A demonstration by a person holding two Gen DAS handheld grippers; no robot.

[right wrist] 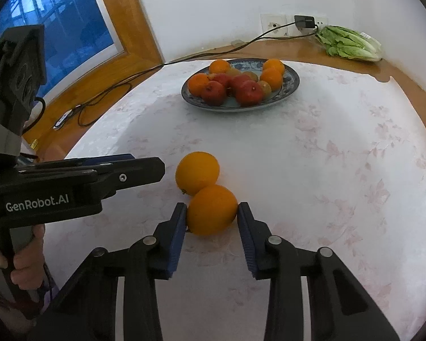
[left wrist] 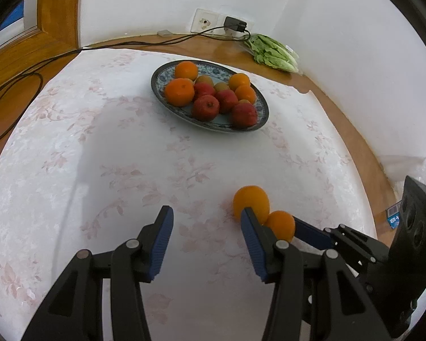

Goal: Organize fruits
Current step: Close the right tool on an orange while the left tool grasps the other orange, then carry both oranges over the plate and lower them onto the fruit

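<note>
Two oranges lie touching on the white flowered tablecloth. My right gripper [right wrist: 212,211] is shut on the near orange [right wrist: 212,209], its blue pads against both sides. The far orange [right wrist: 197,172] lies just beyond it. In the left wrist view the near orange [left wrist: 281,224] and far orange [left wrist: 251,202] sit at my right fingertip. My left gripper [left wrist: 206,220] is open and empty, left of both oranges. A blue patterned plate [left wrist: 258,123] at the back holds several oranges, red fruits and kiwis; it also shows in the right wrist view [right wrist: 294,85].
A bagged lettuce [left wrist: 272,51] lies on the wooden ledge at the back right, also in the right wrist view [right wrist: 350,44]. A black cable [left wrist: 127,44] runs from a wall charger [left wrist: 235,24] across the ledge to the left. The left gripper body [right wrist: 71,182] reaches in from the left.
</note>
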